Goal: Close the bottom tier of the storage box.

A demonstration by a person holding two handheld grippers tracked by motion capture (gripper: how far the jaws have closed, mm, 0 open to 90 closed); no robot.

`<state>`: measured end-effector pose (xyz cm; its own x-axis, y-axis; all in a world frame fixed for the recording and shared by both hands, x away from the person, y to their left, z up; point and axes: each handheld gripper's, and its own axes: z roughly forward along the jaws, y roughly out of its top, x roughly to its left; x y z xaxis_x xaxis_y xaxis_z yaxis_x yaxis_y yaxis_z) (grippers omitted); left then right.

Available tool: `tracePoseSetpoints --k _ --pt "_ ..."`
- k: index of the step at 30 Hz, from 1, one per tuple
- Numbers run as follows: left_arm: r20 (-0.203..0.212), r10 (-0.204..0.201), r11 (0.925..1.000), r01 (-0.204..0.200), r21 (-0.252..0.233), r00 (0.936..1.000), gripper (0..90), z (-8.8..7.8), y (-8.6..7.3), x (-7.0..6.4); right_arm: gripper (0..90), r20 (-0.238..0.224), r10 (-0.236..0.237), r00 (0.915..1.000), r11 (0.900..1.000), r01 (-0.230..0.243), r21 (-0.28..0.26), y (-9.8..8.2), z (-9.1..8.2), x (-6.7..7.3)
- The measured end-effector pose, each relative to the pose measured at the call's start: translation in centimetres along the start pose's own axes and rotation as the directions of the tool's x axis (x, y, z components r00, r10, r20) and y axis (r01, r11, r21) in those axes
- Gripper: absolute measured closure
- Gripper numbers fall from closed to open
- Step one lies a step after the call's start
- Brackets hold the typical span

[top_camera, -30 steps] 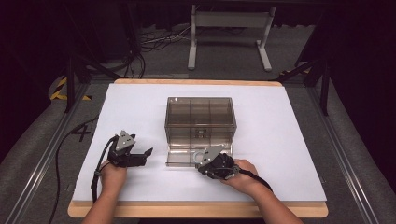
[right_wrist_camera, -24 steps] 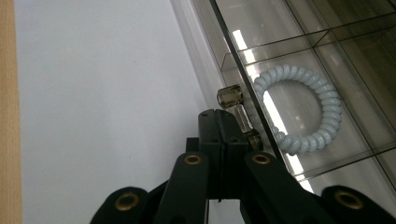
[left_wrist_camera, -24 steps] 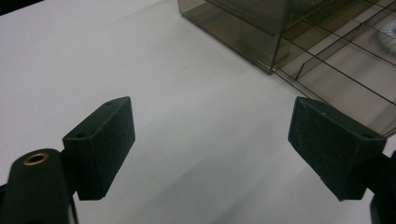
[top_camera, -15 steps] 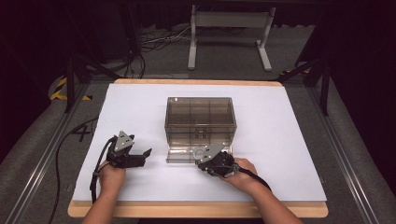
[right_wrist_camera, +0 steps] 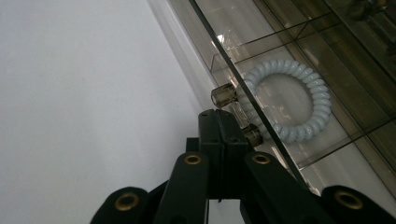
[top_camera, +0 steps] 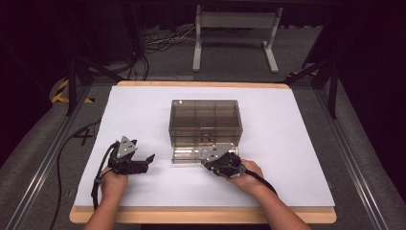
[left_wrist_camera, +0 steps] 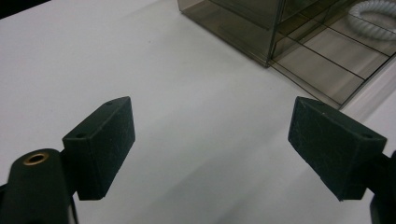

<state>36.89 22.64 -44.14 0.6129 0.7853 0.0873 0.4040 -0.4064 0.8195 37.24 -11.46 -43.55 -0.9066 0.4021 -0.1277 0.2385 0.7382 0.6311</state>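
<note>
Your right gripper (right_wrist_camera: pixel 223 122), jaws closed on the drawer handle (right_wrist_camera: pixel 236 114), has scarcely moved; the drawer (top_camera: pixel 201 154) stays out at 6 o'clock of the organizer (top_camera: pixel 205 119), coil hair tie (right_wrist_camera: pixel 292 99) inside. Left gripper (left_wrist_camera: pixel 212 135) waits, jaws open.

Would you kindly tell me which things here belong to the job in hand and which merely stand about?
In the job: drawer box, its pulled-out drawer, drawer handle, white coil ring, right gripper.
Standing about: left gripper, metal stand, floor cables.
</note>
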Motion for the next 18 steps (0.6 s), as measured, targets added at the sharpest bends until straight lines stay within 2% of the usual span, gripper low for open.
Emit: tracePoseSetpoints --k 6,12,18 --pt "-0.011 -0.006 1.0 0.006 0.003 0.9999 15.6 -0.3 -0.4 0.2 90.0 0.025 0.022 0.9995 0.999 -0.021 -0.024 0.0 0.2 -0.4" --pt "-0.014 -0.011 0.9999 0.011 0.005 0.9998 15.6 -0.5 -0.6 0.1 90.0 0.026 0.043 0.9987 0.998 -0.042 -0.041 0.1 0.3 -0.9" --pt "-0.021 -0.017 0.9998 0.017 0.008 0.9996 15.6 -0.8 -0.9 0.3 90.0 0.047 0.041 0.9981 0.998 -0.038 -0.051 0.1 0.5 -1.1"
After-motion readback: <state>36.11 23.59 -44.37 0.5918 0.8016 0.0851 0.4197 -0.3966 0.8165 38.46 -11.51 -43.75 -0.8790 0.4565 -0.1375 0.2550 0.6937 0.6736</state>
